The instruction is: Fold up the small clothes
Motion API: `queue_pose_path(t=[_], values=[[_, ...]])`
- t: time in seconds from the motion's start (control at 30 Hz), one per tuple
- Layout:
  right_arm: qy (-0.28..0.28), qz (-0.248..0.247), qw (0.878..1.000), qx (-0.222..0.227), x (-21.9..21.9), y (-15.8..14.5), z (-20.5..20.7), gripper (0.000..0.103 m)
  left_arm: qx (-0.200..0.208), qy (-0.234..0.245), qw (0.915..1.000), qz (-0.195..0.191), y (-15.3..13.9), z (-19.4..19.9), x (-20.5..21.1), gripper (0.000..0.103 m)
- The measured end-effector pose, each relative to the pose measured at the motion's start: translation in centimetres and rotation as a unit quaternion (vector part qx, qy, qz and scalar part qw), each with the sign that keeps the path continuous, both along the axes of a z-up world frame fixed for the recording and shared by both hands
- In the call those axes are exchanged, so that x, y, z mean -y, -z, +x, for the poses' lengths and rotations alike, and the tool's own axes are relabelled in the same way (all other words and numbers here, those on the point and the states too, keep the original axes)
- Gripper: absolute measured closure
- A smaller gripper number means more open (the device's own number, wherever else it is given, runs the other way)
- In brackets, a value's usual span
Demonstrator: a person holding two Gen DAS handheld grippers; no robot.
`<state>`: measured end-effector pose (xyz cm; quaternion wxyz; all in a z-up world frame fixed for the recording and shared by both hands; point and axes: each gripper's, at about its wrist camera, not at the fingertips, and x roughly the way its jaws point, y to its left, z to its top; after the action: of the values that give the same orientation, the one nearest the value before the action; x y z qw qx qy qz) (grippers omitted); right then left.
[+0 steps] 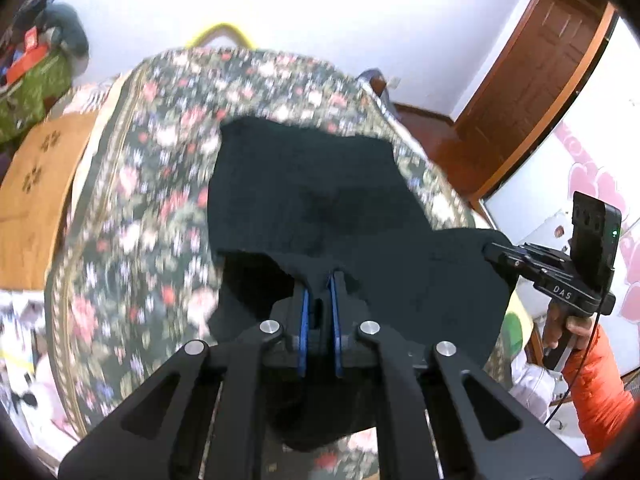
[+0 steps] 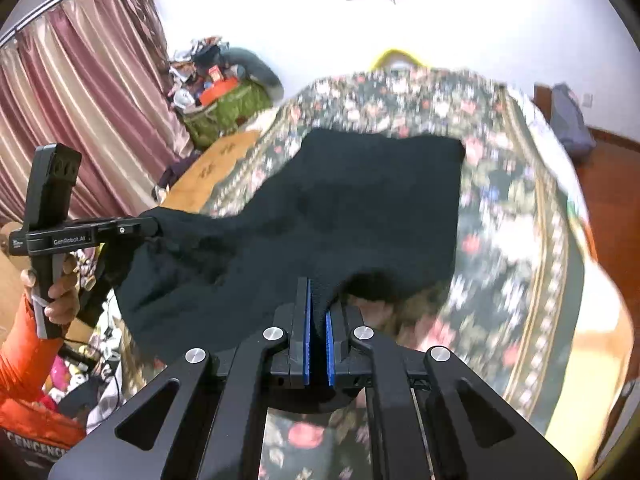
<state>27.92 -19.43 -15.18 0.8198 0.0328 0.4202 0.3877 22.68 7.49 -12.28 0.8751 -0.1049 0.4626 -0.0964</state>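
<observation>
Left gripper point(image 1: 319, 280): jaws closed on the near edge of the dark garment point(image 1: 316, 196), cloth bunched between the blue pads point(image 1: 305, 316).
Right gripper point(image 2: 318, 304): jaws clamped on another stretch of the same near edge, cloth pinched between its blue pads point(image 2: 307, 336).
Dark garment: black-green knit, lifted at the near side by both pairs of jaws, its far part spread ahead of them on the floral bedspread point(image 1: 160, 168); the stretch between the two grippers sags.
Seen across: from the left wrist view the right gripper shows off to the right of the jaws, biting a corner of the cloth; from the right wrist view the left gripper point(image 2: 154, 227) shows off to the left, doing the same.
Hands: each grips a handle below its tool, orange sleeve point(image 1: 600, 384) at the wrist.
Beyond the jaws: yellow hanger point(image 2: 396, 56) past the far edge of the bed.
Far left of the jaws: cluttered green bag point(image 2: 228, 108), pink curtains point(image 2: 80, 92).
Far right of the jaws: brown door point(image 1: 532, 72).
Sharpness: bedspread pattern is blurred.
</observation>
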Motion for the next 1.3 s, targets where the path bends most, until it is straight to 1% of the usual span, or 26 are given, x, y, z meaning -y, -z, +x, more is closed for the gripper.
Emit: queue_pose_path(t=[0.1, 0.2, 0.3, 0.37, 0.4, 0.43, 0.5, 0.6, 0.67, 0.8, 0.87, 0.97, 1.03, 1.1, 1.17, 1.2, 1.23, 1.27, 1.3], values=[[0.008, 0.000, 1.000, 0.015, -0.4, -0.9, 1.9, 0.098, 0.019, -0.007, 0.9998, 0.000, -1.6, 2.6, 0.1, 0.095], [0.018, 0.004, 1.000, 0.016, -0.9, -1.2, 4.6, 0.098, 0.031, -0.023, 0.9992, 0.004, -2.2, 5.4, -0.5, 0.095], [0.024, 0.002, 1.000, 0.010, -1.5, -0.9, 6.6, 0.098, 0.025, -0.027, 0.9993, 0.002, -1.4, 7.5, -1.5, 0.095], [0.023, 0.002, 1.000, -0.003, -1.7, -0.2, 7.2, 0.098, 0.007, -0.028, 0.9994, -0.019, -0.4, 7.7, -2.1, 0.095], [0.021, 0.004, 1.000, -0.008, -1.5, -0.1, 7.3, 0.098, -0.007, -0.023, 0.9991, -0.036, 0.5, 7.5, -2.4, 0.095], [0.018, 0.004, 1.000, -0.014, -1.2, 0.4, 7.2, 0.098, -0.017, -0.019, 0.9987, -0.043, 1.2, 7.2, -2.6, 0.095], [0.014, -0.003, 1.000, -0.023, -0.4, 1.1, 6.7, 0.098, -0.038, -0.007, 0.9983, -0.043, 2.6, 5.9, -2.5, 0.095], [0.011, -0.011, 0.999, -0.050, 1.1, 2.5, 5.5, 0.098, -0.060, 0.010, 0.9973, -0.041, 4.1, 3.8, -2.1, 0.095], [0.007, -0.022, 0.998, -0.065, 2.0, 3.3, 4.0, 0.098, -0.080, 0.017, 0.9952, -0.053, 5.1, 2.2, -2.0, 0.095], [-0.002, -0.047, 0.996, -0.081, 2.7, 4.8, 1.5, 0.098, -0.117, 0.019, 0.9892, -0.085, 6.9, -1.0, -1.1, 0.095], [-0.005, -0.060, 0.994, -0.086, 2.7, 5.6, 0.4, 0.098, -0.129, 0.020, 0.9872, -0.091, 7.7, -2.1, -0.5, 0.095], [-0.002, -0.063, 0.993, -0.101, 3.1, 7.0, -0.8, 0.097, -0.149, 0.017, 0.9862, -0.070, 9.2, -3.9, 0.5, 0.095], [0.000, -0.067, 0.992, -0.108, 3.3, 7.8, -1.5, 0.095, -0.158, 0.006, 0.9865, -0.044, 10.0, -4.9, 0.8, 0.094], [-0.001, -0.073, 0.991, -0.111, 3.4, 8.3, -2.1, 0.094, -0.153, -0.008, 0.9877, -0.031, 10.5, -5.8, 0.8, 0.089], [0.002, -0.079, 0.991, -0.108, 3.5, 8.4, -2.6, 0.094, -0.149, -0.015, 0.9882, -0.033, 10.5, -6.3, 0.7, 0.085], [0.005, -0.079, 0.991, -0.109, 3.5, 8.4, -2.6, 0.093, -0.149, -0.018, 0.9882, -0.031, 10.4, -6.6, 1.0, 0.081], [0.010, -0.077, 0.991, -0.111, 3.8, 8.4, -2.6, 0.088, -0.149, -0.018, 0.9883, -0.028, 10.3, -6.7, 1.1, 0.076], [0.014, -0.076, 0.991, -0.113, 4.0, 8.4, -2.6, 0.084, -0.148, -0.019, 0.9886, -0.021, 10.2, -7.0, 1.2, 0.064], [0.019, -0.074, 0.991, -0.113, 4.1, 8.4, -2.6, 0.077, -0.148, -0.022, 0.9887, -0.004, 10.0, -7.2, 1.4, 0.043]])
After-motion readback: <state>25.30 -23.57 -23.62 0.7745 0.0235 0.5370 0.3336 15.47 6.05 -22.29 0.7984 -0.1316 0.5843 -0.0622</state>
